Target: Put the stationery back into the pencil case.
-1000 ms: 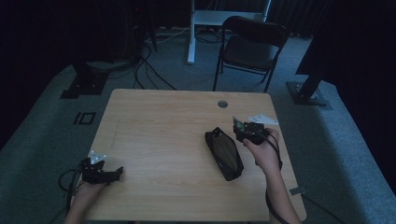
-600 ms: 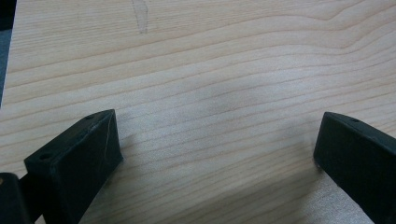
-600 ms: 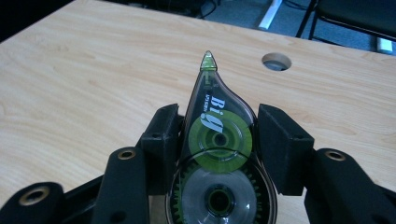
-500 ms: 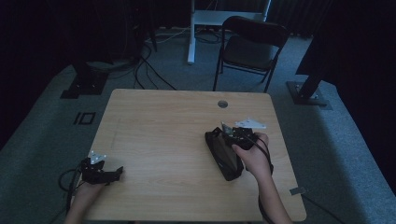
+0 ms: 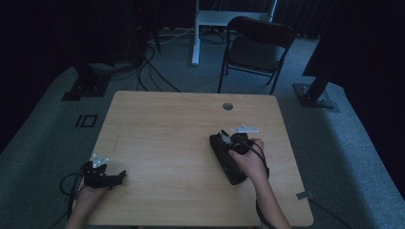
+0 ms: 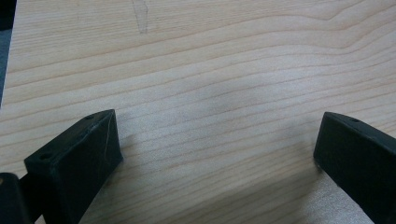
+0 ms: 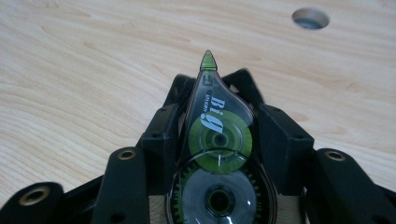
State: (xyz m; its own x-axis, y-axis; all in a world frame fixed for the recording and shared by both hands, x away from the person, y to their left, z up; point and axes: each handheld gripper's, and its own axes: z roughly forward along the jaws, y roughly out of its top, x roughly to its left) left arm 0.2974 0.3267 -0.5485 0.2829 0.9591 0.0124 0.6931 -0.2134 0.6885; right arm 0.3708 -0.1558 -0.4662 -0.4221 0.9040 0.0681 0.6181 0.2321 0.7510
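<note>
My right gripper (image 7: 213, 93) is shut on a green and clear correction tape dispenser (image 7: 217, 140), whose pointed tip sticks out past the jaws over the wood. In the high view my right gripper (image 5: 229, 141) sits over the far end of a black pouch (image 5: 220, 153) lying right of the table's middle, with the hand covering part of the pouch. My left gripper (image 5: 114, 177) rests at the near left of the table. Its jaws stand wide apart, open, with bare wood between the fingers (image 6: 74, 158).
The light wooden table (image 5: 167, 124) has a round cable hole (image 5: 228, 106) near its far edge, also ahead of the dispenser as a hole (image 7: 310, 17). A folding chair (image 5: 255, 45) stands beyond the table, with cables and stand bases on the floor.
My right gripper has moved left and nearer, from beside the pouch's far right end to over the pouch. The left gripper has stayed put.
</note>
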